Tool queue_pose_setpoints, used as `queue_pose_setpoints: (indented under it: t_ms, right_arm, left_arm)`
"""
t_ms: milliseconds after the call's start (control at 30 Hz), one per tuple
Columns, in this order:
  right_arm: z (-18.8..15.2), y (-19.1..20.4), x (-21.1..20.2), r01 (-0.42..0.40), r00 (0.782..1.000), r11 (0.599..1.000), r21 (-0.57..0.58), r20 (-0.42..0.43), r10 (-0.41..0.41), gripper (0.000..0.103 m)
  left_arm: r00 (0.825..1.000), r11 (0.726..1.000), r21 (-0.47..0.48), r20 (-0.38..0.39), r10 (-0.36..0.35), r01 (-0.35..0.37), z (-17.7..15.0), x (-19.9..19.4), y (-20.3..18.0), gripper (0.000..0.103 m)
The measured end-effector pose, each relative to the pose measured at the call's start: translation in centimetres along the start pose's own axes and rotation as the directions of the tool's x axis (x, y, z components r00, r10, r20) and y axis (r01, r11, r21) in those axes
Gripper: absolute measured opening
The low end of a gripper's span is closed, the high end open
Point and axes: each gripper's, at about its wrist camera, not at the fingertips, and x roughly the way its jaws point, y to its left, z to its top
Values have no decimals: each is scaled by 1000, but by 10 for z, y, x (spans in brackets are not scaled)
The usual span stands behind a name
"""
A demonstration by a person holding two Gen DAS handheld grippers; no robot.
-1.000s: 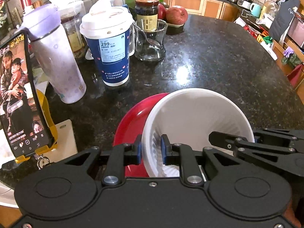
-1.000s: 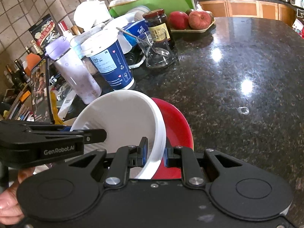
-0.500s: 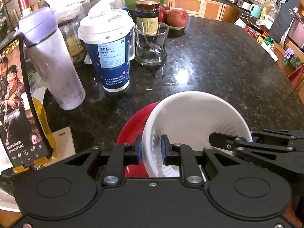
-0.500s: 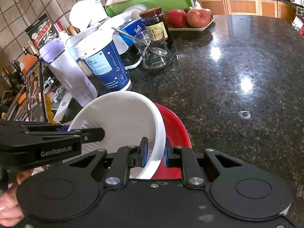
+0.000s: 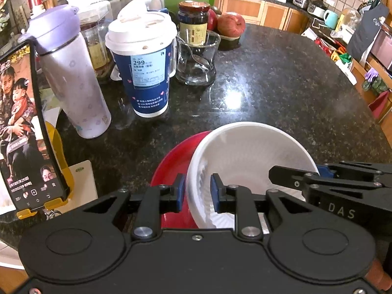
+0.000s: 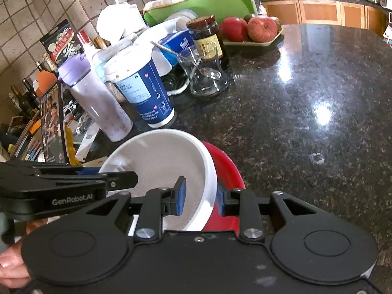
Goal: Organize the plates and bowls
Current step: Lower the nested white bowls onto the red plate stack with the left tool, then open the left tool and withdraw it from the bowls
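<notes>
Both hand-held grippers spread wider than before, left (image 5: 196, 193), right (image 6: 201, 197), straddling white bowl (image 5: 247, 156) rim

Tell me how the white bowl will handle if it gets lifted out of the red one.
The white bowl looks like rigid ribbed plastic, so probably light and stiff. Its smooth rim may slip between the pads. It sits nested in the red bowl, so it could drag that along. Left gripper and right gripper both straddle its rim, jaws apart.

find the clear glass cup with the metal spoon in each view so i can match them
Left wrist view: clear glass cup with the metal spoon sits upper centre, right of the blue paper cup with white lid.
Right wrist view: the glass cup sits upper centre, right of that blue cup.
Shared landmark: the blue cup.
</notes>
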Motion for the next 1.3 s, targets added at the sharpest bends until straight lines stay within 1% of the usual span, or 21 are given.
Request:
queue_pose_setpoints:
  t_ms: [167, 267, 300, 367, 433, 567, 633, 733, 833, 933, 1000, 1067, 1100, 1133, 1167, 1200, 1267, 1300]
  right_arm:
    - [3, 0, -9, 14, 999, 1000, -2, 39, -14, 31]
    - [4, 1, -16, 30, 997, 1000, -2, 68, -30, 32]
    - [4, 2, -20, 38, 996, 999, -2, 79, -38, 32]
    - [3, 4, -27, 58, 993, 998, -4, 106, -57, 33]
    - [1, 8, -35, 84, 986, 996, -9, 143, -82, 37]
    - [-9, 18, -54, 149, 963, 988, -30, 232, -138, 44]
    - [-16, 25, -62, 180, 949, 983, -40, 271, -163, 52]
    - [-27, 33, -71, 225, 929, 974, -36, 311, -203, 58]
    - [-37, 37, -76, 255, 921, 967, -29, 312, -233, 58]
    - [-47, 38, -79, 274, 915, 962, -13, 311, -257, 59]
    - [-53, 38, -81, 293, 910, 956, -7, 310, -276, 58]
    - [-60, 38, -85, 320, 895, 947, -8, 330, -300, 59]
    - [-64, 38, -88, 341, 881, 940, -6, 351, -317, 61]
    - [-67, 38, -90, 356, 869, 934, -1, 368, -331, 65]
    - [-71, 37, -93, 369, 858, 929, 3, 384, -342, 67]
    - [-74, 35, -95, 373, 852, 928, 7, 394, -345, 68]
    - [-78, 32, -100, 357, 852, 934, 23, 402, -336, 74]
    - [-80, 30, -102, 344, 853, 938, 36, 405, -328, 80]
  left_arm:
    - [999, 1000, -7, 37, 1, -1, 1, -12, 3, 33]
    - [998, 1000, -7, 69, 15, -14, 1, -20, 5, 35]
    - [996, 1000, -6, 81, 21, -21, 1, -23, 6, 36]
    - [994, 1000, -4, 109, 31, -30, 0, -28, 7, 51]
    - [988, 999, 0, 145, 44, -44, -3, -35, 8, 51]
    - [978, 998, 25, 203, 50, -56, -7, -46, 9, 52]
    - [976, 998, 32, 215, 44, -52, -8, -49, 9, 54]
    - [976, 998, 53, 218, 25, -38, -11, -51, 9, 59]
    - [980, 996, 82, 201, 7, -24, -16, -51, 6, 60]
    - [979, 995, 94, 204, -2, -18, -23, -52, 4, 60]
    - [979, 996, 91, 204, 4, -23, -27, -53, 1, 62]
    - [978, 996, 85, 209, -6, -12, -31, -54, -1, 66]
    - [977, 997, 81, 214, -7, -11, -34, -56, -2, 67]
    - [975, 997, 77, 220, -3, -14, -35, -57, -3, 69]
    - [973, 997, 72, 230, -2, -14, -37, -59, -4, 73]
    - [970, 998, 66, 242, -5, -12, -39, -60, -5, 75]
    - [966, 999, 52, 258, -6, -8, -43, -64, -7, 76]
    - [964, 999, 48, 265, -2, -11, -45, -65, -9, 77]
